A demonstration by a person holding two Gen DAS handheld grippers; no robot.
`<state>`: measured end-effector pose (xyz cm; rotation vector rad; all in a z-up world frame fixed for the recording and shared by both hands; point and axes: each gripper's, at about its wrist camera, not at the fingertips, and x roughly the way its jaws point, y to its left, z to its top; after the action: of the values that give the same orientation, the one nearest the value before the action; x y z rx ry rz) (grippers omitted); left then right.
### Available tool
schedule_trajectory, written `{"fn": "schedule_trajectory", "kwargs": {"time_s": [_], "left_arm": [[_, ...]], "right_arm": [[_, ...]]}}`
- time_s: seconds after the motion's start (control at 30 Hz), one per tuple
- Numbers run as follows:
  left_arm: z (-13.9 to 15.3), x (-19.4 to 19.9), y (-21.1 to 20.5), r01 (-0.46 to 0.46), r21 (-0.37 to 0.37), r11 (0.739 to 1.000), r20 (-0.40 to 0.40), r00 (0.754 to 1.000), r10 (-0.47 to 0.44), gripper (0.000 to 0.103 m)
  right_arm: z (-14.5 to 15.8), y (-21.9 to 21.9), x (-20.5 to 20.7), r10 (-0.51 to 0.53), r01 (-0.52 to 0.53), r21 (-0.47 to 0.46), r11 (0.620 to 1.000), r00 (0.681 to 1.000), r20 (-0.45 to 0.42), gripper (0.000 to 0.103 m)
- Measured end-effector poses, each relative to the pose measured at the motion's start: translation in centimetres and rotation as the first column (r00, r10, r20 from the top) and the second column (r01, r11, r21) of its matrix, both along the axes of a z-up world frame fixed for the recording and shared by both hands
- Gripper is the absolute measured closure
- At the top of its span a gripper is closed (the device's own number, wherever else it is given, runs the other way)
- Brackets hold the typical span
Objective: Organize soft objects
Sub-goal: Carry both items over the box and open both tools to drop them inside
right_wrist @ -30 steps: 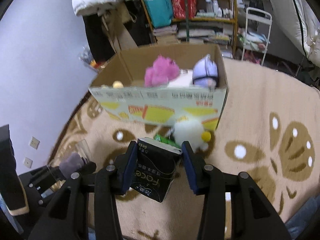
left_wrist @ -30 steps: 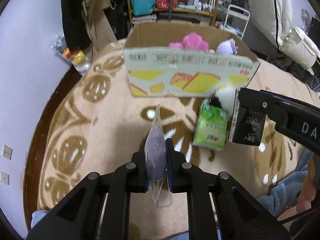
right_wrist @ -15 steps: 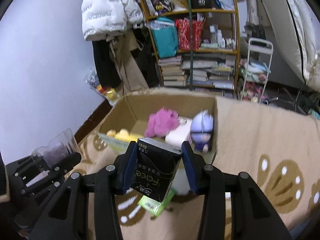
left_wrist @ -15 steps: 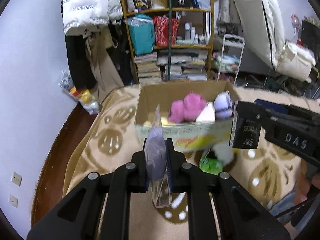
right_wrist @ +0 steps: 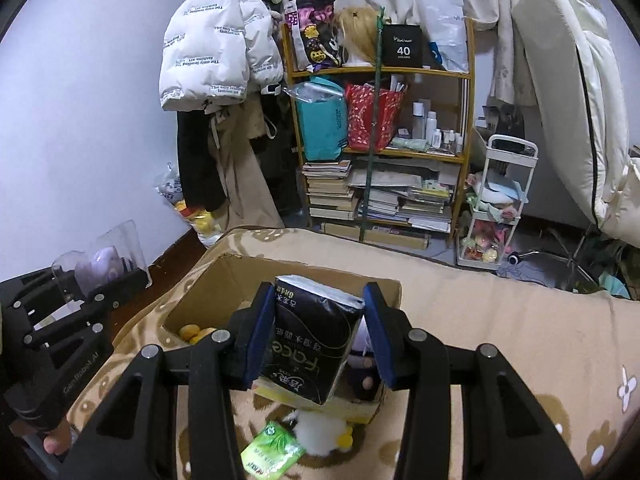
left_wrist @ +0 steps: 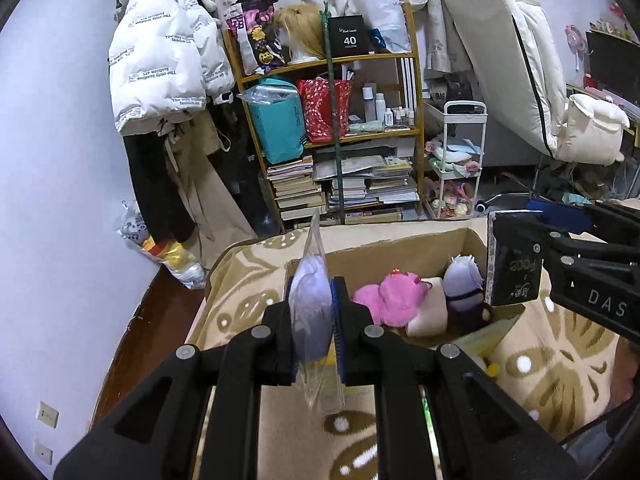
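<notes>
— While I've got both hands loaded, tell me what you see going wrong.

— What are you holding, exactly?

— I have my left gripper pinched nearly flat on a clear bag with a purple plush inside. I have my right gripper about half open, clamped on a black tissue pack. Both hang over the near side of the box, which sits on the patterned blanket.

— And what's in the box?

— A pink plush, a purple-headed doll, something cream between them, and yellow toys in the far left corner.

— So where's the risk?

— The bag, I'd say. It's slick film, and I'm gripping it by a thin middle with the bottom dangling loose, so it could slide out before it's over the opening. The pack sits tilted in my right jaws; squeezed soft, it may twist and catch the rim when I let go.

— Anything else?

— My two grippers are near each other, so dropping both at once could knock them together. And a green pack and a white fluffy toy lie outside against the box front, easy to forget.
</notes>
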<state>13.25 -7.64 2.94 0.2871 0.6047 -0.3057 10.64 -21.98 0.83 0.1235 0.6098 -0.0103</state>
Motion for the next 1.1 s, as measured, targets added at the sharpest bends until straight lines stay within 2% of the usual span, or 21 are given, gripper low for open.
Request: {"fn": "schedule_trajectory", "kwargs": {"time_s": [0.3, 0.73, 0.8, 0.87, 0.93, 1.0, 1.1], "left_arm": [[-3.1, 3.3, -0.6, -0.02, -0.027, 0.999, -0.112, 0.994, 0.017, 0.088], [-6.3, 5.6, -0.7, -0.035, -0.02, 0.999, -0.197, 0.98, 0.03, 0.079], [-6.4, 5.7, -0.4, -0.044, -0.027, 0.999, -0.205, 0.978, 0.038, 0.073], [-6.3, 5.7, -0.1, -0.052, -0.041, 0.998, -0.204, 0.978, 0.042, 0.059], [-6.1, 5.6, 0.1, -0.061, -0.037, 0.997, -0.188, 0.981, 0.053, 0.05], [-5.9, 5.2, 0.1, -0.065, -0.024, 0.998, -0.17, 0.984, 0.06, 0.045], [-5.6, 4.7, 0.2, -0.072, -0.008, 0.997, -0.164, 0.984, 0.069, 0.031]], "right_arm": [[-3.2, -1.4, 2.6, 0.017, -0.011, 0.117, 0.993, 0.998, -0.053, 0.055], [-6.8, -2.5, 4.6, 0.006, 0.023, 0.176, 0.984, 0.987, -0.161, 0.053], [-6.9, -2.4, 4.6, 0.009, 0.02, 0.176, 0.984, 0.986, -0.166, 0.052], [-6.9, -2.4, 4.5, 0.01, 0.02, 0.179, 0.984, 0.986, -0.165, 0.052], [-6.8, -2.4, 4.4, 0.009, 0.022, 0.179, 0.984, 0.985, -0.171, 0.048], [-6.7, -2.5, 4.1, 0.009, 0.022, 0.185, 0.982, 0.986, -0.167, 0.037], [-6.4, -2.5, 3.6, 0.008, 0.022, 0.184, 0.983, 0.987, -0.163, 0.035]]}}
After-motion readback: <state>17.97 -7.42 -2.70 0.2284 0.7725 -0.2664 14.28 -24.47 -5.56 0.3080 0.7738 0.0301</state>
